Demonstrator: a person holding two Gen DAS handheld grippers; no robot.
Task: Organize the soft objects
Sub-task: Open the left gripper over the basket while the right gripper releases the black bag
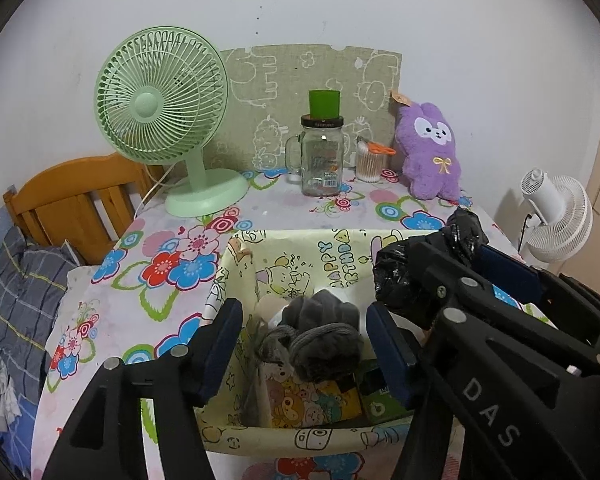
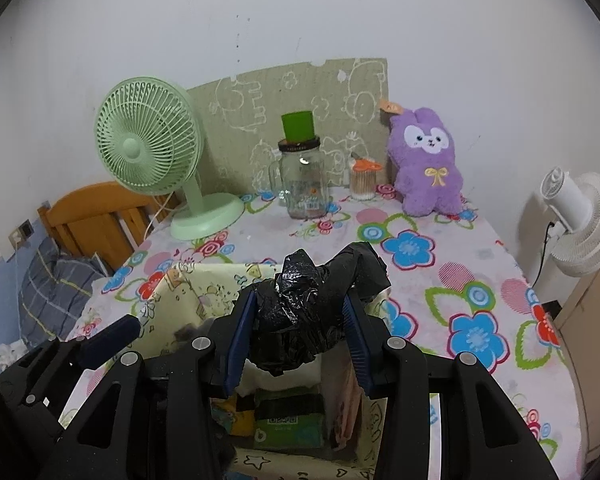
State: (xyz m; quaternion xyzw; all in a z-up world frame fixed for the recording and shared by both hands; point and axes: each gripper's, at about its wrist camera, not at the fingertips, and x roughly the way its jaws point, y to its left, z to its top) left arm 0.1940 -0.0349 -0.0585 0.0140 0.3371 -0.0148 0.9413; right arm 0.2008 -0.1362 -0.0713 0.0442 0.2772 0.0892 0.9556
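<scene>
The bin's (image 1: pixel 236 436) lower contents were half buried and hard to identify; only printed cartons showed beneath the soft things. A flowered cloth covered the counter (image 2: pixel 440 264), which stood against a white wall beside a wooden bed frame (image 1: pixel 72 200), with a green fan (image 1: pixel 160 100) and a purple plush (image 2: pixel 428 168) at the back. The left gripper (image 1: pixel 304 352) stood with its jaws wide, apart from the grey fuzzy bundle (image 1: pixel 320 340) lying in the bin between them. The right gripper (image 2: pixel 300 332) had its jaws clamped on a crumpled black bag (image 2: pixel 300 312), above the bin.

tablecloth (image 2: pixel 440 240): floral, white | plush rabbit (image 2: pixel 426 168): purple | desk fan (image 1: pixel 160 96): mint green | bag (image 2: pixel 300 312): black
</scene>
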